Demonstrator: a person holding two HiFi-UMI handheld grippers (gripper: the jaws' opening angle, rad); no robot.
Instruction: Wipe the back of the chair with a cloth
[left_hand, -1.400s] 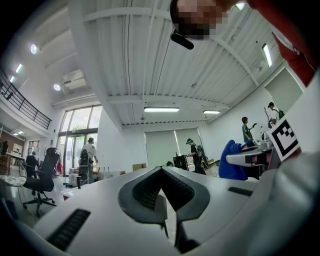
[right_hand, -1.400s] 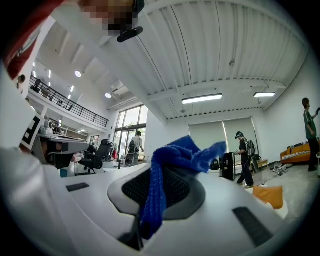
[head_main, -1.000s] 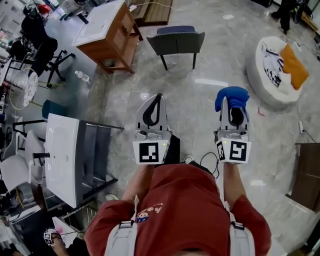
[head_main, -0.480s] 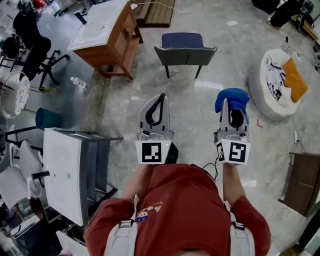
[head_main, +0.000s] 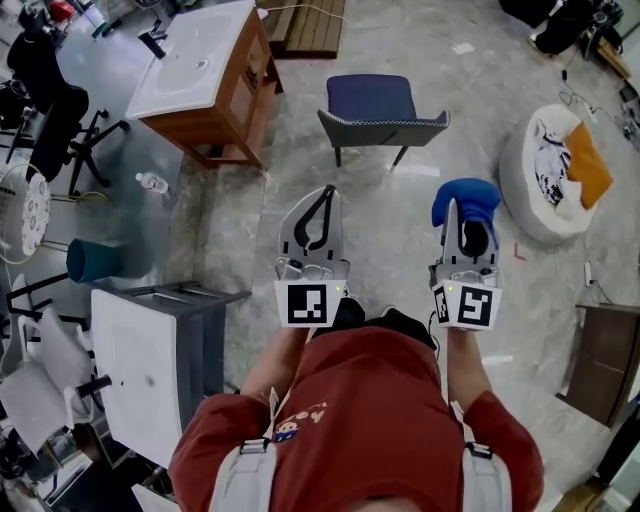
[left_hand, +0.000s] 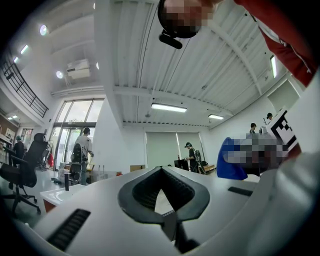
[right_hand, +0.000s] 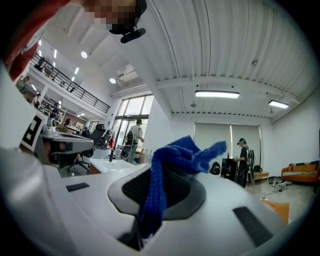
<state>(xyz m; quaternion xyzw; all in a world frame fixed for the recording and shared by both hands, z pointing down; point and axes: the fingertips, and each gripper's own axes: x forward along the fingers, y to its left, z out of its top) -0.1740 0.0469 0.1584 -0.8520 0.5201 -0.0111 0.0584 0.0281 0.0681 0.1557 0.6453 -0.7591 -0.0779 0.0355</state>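
Note:
The chair (head_main: 383, 108), blue seat and grey back, stands on the marble floor ahead of both grippers, its back edge toward me. My left gripper (head_main: 321, 193) is held at waist height, shut with nothing in it; in the left gripper view its jaws (left_hand: 161, 170) meet at the tips. My right gripper (head_main: 466, 205) is shut on a blue cloth (head_main: 465, 196), which bunches over the jaw tips. In the right gripper view the cloth (right_hand: 167, 162) hangs down between the jaws. Both grippers are well short of the chair.
A wooden cabinet with a white sink top (head_main: 200, 70) stands left of the chair. Right of it lies a white beanbag with an orange cloth (head_main: 555, 145). A white-topped grey cabinet (head_main: 150, 350) is near left, with a water bottle (head_main: 152, 183) on the floor.
The chair has drifted lower and right in the head view as I come closer. Both grippers keep their pose and the cloth stays held.

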